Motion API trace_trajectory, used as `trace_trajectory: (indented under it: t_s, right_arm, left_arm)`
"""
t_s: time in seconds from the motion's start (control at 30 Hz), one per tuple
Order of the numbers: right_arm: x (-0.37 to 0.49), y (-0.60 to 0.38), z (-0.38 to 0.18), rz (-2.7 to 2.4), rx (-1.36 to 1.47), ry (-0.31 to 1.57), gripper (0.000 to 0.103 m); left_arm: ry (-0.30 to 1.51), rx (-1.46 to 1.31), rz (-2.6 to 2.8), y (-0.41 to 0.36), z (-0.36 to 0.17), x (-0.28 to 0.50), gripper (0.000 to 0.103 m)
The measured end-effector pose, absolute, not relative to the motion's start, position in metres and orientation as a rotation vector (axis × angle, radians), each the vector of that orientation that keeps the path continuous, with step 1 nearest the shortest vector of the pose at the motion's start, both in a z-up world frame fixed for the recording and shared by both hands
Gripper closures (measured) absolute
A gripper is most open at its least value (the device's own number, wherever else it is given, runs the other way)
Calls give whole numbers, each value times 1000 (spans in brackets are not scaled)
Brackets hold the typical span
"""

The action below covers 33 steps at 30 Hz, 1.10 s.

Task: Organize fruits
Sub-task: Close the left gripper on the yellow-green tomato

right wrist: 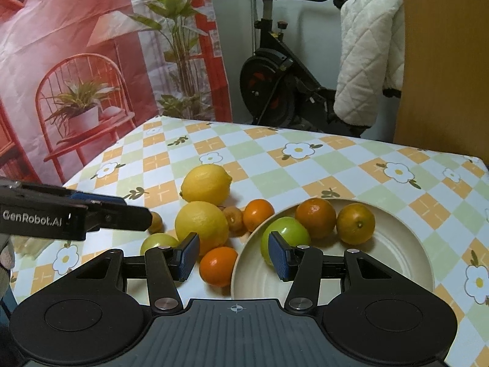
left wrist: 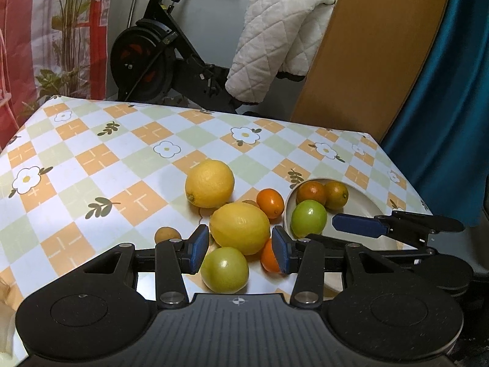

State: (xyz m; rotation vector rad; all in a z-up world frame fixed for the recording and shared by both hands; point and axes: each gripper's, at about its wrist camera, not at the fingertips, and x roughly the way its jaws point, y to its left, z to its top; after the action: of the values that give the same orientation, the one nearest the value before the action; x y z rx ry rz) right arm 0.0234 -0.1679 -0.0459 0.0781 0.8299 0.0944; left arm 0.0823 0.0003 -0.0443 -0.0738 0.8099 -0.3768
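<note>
hovering, probably empty: left gripper (left wrist: 240,252)

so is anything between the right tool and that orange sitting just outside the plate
Nothing visible. The right tool hangs open just above the orange, which shows bare between its pads. The plate rim sits right beside it on the right, the near lemon just behind, so the gap is tight.

Left claw (left wrist: 241,249) angled down, jaws apart, gripping nothing. Right claw (right wrist: 233,255) same: tilted down, jaws apart, empty. They sit side by side.
</note>
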Motion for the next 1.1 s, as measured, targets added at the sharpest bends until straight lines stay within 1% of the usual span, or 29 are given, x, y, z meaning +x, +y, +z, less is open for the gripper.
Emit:
trace_trajectory:
  t_s: [0.27, 0.7, 1.1]
  right_arm:
    - [25, -154, -48, 149, 48, 843, 57]
    - [39, -114, -63, 257, -26, 914, 57]
    - [54, -95, -80, 298, -49, 970, 58]
  left_arm:
    - [847, -109, -373, 12, -55, 86, 55]
    - [894, -181, -377, 44, -72, 96, 55]
    - [922, -213, -444, 37, -85, 102, 54]
